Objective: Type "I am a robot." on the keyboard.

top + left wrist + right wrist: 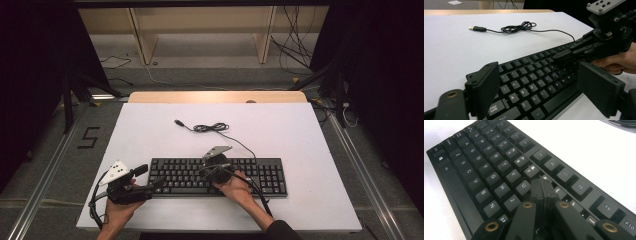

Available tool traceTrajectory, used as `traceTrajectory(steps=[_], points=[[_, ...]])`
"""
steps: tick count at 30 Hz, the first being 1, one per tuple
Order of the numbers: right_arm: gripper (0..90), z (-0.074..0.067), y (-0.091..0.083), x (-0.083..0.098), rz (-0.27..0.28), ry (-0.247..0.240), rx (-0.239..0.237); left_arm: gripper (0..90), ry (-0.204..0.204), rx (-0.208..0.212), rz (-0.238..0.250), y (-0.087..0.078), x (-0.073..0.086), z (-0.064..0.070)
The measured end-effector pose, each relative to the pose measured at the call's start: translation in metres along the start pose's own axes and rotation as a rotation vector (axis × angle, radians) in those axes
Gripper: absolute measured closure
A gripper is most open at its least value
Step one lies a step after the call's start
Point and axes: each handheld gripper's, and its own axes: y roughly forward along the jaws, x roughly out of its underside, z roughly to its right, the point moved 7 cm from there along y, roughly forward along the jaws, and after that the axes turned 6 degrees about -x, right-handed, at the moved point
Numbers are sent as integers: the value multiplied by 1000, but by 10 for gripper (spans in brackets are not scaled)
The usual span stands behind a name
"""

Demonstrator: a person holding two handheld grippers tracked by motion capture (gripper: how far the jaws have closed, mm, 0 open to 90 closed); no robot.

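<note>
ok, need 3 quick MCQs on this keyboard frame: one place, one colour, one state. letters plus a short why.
1. Where does the USB plug of the keyboard's cable lie?
A. on the white table beyond the keyboard
B. on top of the keys
C. between the left gripper's jaws

2. What colour is the keyboard?
A. white
B. black
C. silver

3. How do the jaws of the right gripper stand?
A. wide apart
B. pressed together, tips over the keys
C. clamped on the cable

Key: 1 A, the high view shows the plug on the bare table behind the keyboard, clear of it. 2 B, body and keys are black in every view. 3 B, the right gripper view shows both jaws meeting with nothing between them, near the U and 8 keys; the left gripper, by contrast, stands open at the keyboard's left end.
</note>
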Motion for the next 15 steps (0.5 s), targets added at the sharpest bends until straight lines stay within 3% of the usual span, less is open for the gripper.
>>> traceTrajectory(steps=[4, 11, 15], points=[[900, 2, -3, -1, 12, 8, -3, 180, 0, -1, -2, 0, 0, -1], [900, 2, -18, -10, 94, 38, -33, 180, -4, -1, -5, 1, 1, -1], [799, 0, -25, -12, 121, 40, -52, 185, -4, -4, -10, 1, 1, -2]])
